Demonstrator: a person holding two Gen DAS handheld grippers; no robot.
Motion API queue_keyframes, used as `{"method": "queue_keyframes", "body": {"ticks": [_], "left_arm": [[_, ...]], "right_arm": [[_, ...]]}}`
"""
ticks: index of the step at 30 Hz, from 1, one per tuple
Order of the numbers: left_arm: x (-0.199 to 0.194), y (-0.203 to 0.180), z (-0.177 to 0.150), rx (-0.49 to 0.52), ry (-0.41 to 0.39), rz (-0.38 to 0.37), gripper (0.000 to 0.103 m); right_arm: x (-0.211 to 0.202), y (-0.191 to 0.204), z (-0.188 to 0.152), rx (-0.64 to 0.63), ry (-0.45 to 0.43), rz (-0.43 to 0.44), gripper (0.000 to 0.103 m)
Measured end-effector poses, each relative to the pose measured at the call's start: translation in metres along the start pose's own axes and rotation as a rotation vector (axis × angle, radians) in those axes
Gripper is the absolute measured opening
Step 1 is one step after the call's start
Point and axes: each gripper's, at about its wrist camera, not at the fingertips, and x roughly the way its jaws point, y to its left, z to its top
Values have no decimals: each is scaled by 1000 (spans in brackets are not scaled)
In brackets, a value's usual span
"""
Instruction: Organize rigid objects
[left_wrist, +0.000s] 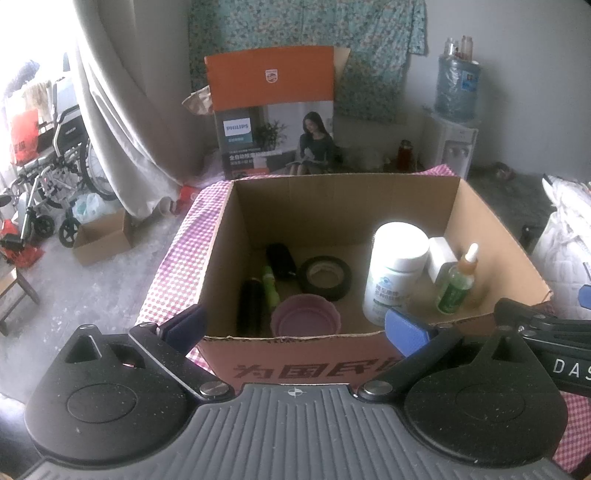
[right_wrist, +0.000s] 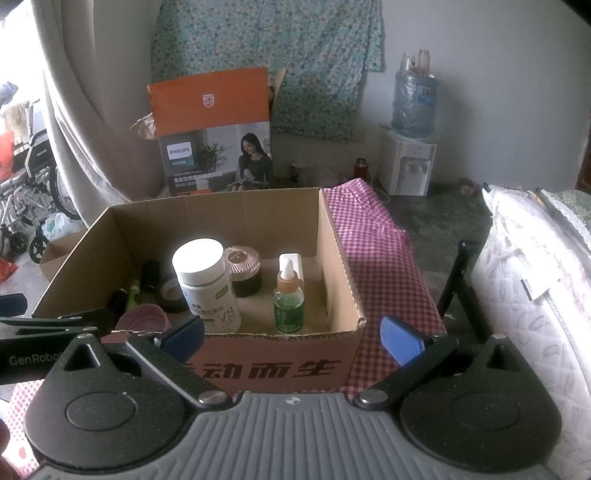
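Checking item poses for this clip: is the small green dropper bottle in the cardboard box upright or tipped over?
Upright. The small green dropper bottle stands on its base in the cardboard box, white dropper tip pointing up, beside the tall white pill bottle.

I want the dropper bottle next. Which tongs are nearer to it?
Right, probably. The right tongs hang open at the box's near wall, straight before the dropper bottle. The left tongs, also open, face the pink cup, leftward.
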Motion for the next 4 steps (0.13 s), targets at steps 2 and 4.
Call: {"method": "queue_keyframes", "body": {"ticks": [2, 4], "left_arm": [[1, -1, -1, 0, 2, 1, 103], [1, -2, -2, -1, 3, 1, 103]], "right_arm": [[0, 0, 0, -1, -1, -1, 103], [0, 0, 0, 0, 0, 0, 103]]}}
